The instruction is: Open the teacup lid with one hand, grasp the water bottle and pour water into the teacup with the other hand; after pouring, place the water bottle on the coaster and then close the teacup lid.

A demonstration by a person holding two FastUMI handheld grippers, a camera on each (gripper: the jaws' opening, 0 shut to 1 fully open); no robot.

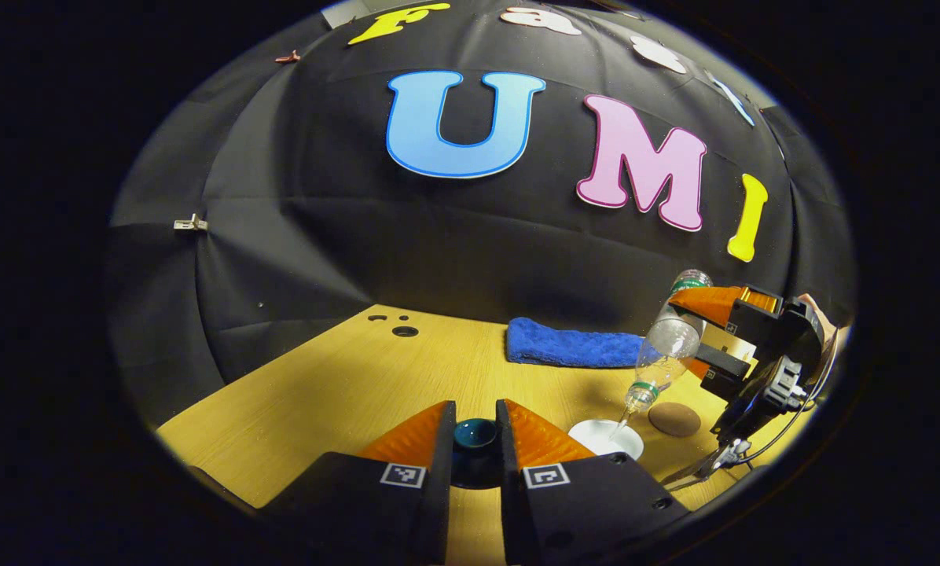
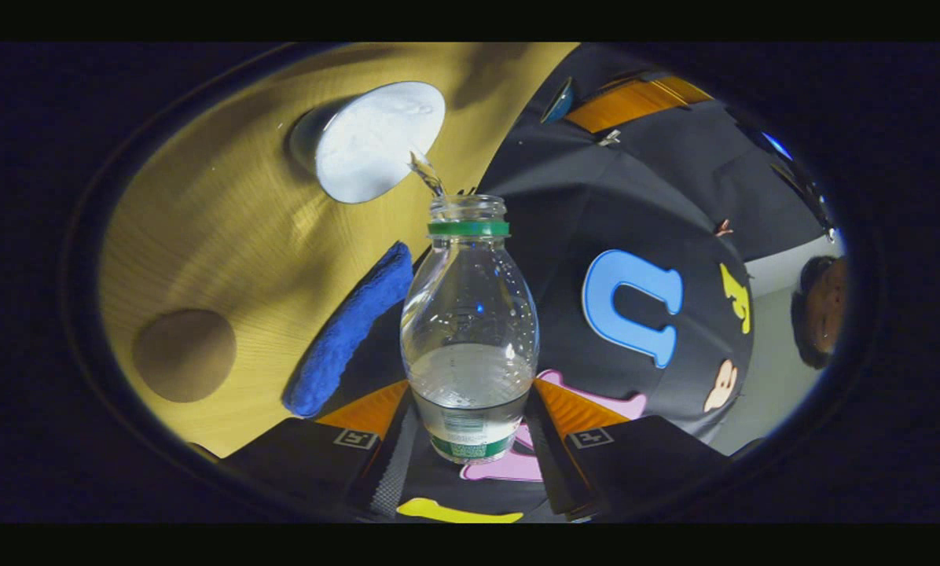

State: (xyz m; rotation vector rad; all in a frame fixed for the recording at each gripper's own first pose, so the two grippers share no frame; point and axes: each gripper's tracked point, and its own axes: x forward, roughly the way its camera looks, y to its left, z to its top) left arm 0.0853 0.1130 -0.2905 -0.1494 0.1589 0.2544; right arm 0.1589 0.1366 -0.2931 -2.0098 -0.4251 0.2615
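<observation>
Left gripper view: low over the table (image 1: pixel 321 393), facing the booth wall. Right gripper view: rolled, close behind the water bottle (image 2: pixel 470 330). Shared: teacup (image 1: pixel 605 437), coaster (image 1: pixel 674 419), blue towel (image 1: pixel 572 346).

The clear plastic water bottle (image 2: pixel 470 330), green ring at its neck and cap off, is tipped mouth-down, a thin stream running from it into the white teacup (image 1: pixel 605 437) on the tabletop (image 1: pixel 336 385). The dark teal teacup lid (image 1: pixel 475 434) is off the cup, raised to its left. Just right of the cup lies the round brown coaster (image 1: pixel 674 419), bare.
</observation>
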